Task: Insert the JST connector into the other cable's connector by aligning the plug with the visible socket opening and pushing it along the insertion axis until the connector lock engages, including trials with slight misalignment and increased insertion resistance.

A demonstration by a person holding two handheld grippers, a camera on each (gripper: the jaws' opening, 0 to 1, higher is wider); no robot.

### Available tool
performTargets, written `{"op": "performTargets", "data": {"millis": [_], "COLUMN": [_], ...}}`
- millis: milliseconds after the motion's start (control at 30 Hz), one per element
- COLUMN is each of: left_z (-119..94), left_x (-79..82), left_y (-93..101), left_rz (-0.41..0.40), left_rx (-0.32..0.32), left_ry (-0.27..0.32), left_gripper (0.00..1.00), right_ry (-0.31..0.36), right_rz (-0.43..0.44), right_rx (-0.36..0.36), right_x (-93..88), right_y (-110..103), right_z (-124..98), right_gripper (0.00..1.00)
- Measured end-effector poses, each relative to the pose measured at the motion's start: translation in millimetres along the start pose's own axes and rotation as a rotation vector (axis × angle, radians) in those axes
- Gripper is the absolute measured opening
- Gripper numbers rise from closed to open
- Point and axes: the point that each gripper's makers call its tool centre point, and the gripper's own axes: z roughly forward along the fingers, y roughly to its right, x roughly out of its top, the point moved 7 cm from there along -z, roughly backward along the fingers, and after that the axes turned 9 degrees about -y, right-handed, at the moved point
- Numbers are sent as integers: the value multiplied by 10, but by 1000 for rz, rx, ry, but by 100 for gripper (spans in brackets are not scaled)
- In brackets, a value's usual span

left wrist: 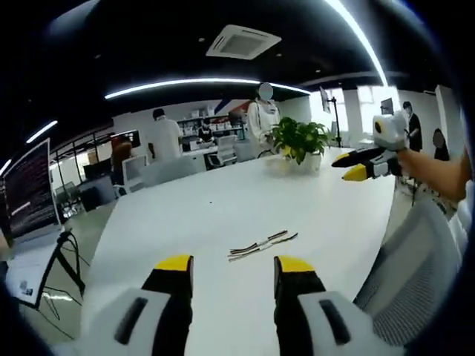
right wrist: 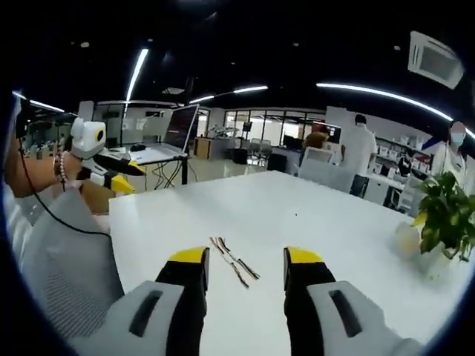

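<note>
No writing is coming through legibly: the lit monitor screen [left wrist: 30, 189] at the left of the left gripper view is showing only blurred rows of text. That view is also taking in a white ceiling air-conditioning cassette [left wrist: 243, 41], while the right gripper view is catching an open laptop [right wrist: 178, 133] on a far desk. The leafy green potted plant [left wrist: 300, 141] is standing at the far end of the long white table [left wrist: 223, 215]. The two thin dark cables with small connectors [left wrist: 263, 244] are lying side by side on the tabletop, just beyond the jaws. The left gripper [left wrist: 234, 265], black with yellow tips, is hovering with jaws wide apart, holding nothing. The right gripper [right wrist: 246, 258] is likewise gaping wide and empty above the table.
</note>
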Motion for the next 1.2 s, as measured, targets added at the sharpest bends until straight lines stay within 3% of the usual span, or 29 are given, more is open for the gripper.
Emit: {"op": "performTargets", "data": {"millis": [100, 167, 233, 300, 400, 467, 533, 700, 800, 900, 1067, 1133, 1200], "left_z": [-95, -163, -222, -273, -337, -346, -347, -268, -257, -277, -262, -261, -257], "left_x": [-19, -59, -93, -117, -160, -201, -225, -380, -387, -398, -423, -428, -433], "left_y": [40, 25, 14, 9, 17, 48, 106, 197, 200, 169, 106, 93, 85], "left_rz": [-85, -93, -107, -106, -115, -121, -66, -126, -115, -138, -163, -170, -185], "left_rx": [-1, 38, 70, 87, 85, 63, 37, 12, 20, 45, 109, 119, 124], "left_ry": [63, 75, 86, 103, 129, 167, 217, 135, 131, 157, 155, 153, 154], "left_gripper": [39, 40, 43, 43, 47, 52, 57, 62, 63, 66, 70, 70, 71], "right_ry": [14, 25, 40, 45, 59, 37, 14, -47, -49, -69, -67, -127, -107], "right_rz": [32, 57, 60, 112, 199, 199, 204, 226, 218, 152, 212, 227, 243], "right_rx": [-8, -43, -124, -134, -162, -164, -160, -146, -152, -202, -199, -156, -147], "right_x": [-62, -115, -168, -219, -294, -356, -425, -517, -519, -524, -604, -692, -693], "right_y": [-15, 7, 56, 45, 1, -50, -112, -283, -362, -332, -326, -373, -357], "right_z": [-96, -159, -218, -249, -306, -299, -287, -249, -239, -288, -275, -223, -212], "right_gripper": [37, 39, 41, 43, 48, 52, 55, 64, 64, 63, 62, 61, 60]}}
